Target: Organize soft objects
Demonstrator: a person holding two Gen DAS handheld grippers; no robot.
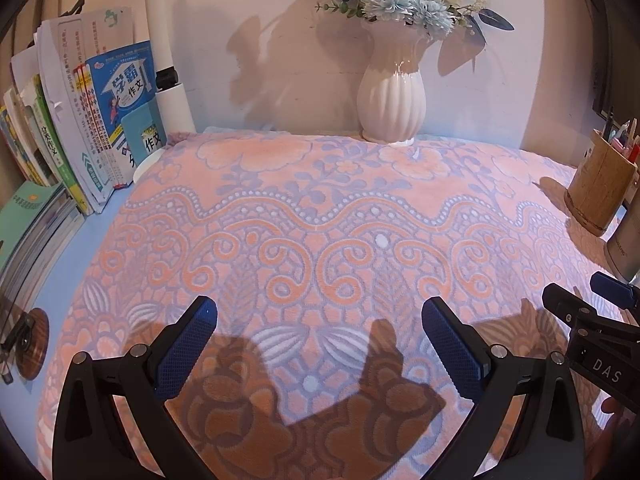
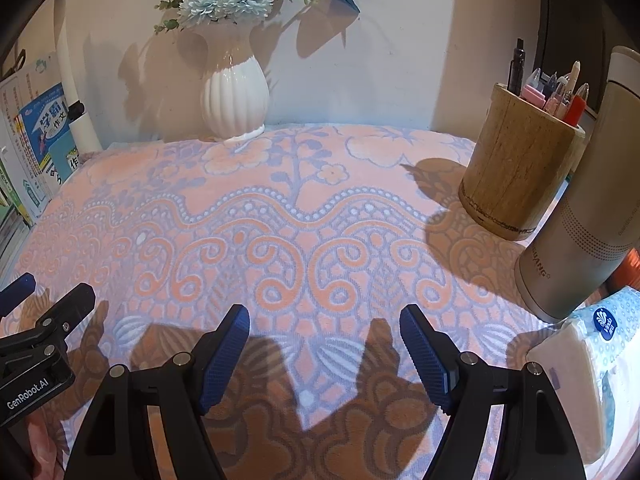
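Soft orange-and-lavender patterned fleece towel [image 1: 320, 216] lay spread flat over the pale blue desk top [image 1: 86, 240], covering most of it. Far edge ran along the wall at the foot of the white ribbed ceramic vase [image 1: 391, 104]; right side reached the round wooden pen holder [image 2: 520, 172].

Left gripper [image 1: 319, 344] hovered over the near part of the towel, jaws set wide apart, nothing between them. Right gripper [image 2: 324, 354] likewise: jaws spread, empty, beside the left one.

Handling, as judged: light, limp, plush pile, not slippery and not fragile. It should bunch rather than lift as a sheet, so pinch at an edge or corner, one gripper each; the near edge seemed closest, though it lay out of view under the grippers.

Orientation: wavy dotted border band ran left–right, so the long axis appeared to lie across the desk, parallel to the wall. True extent could not be confirmed.
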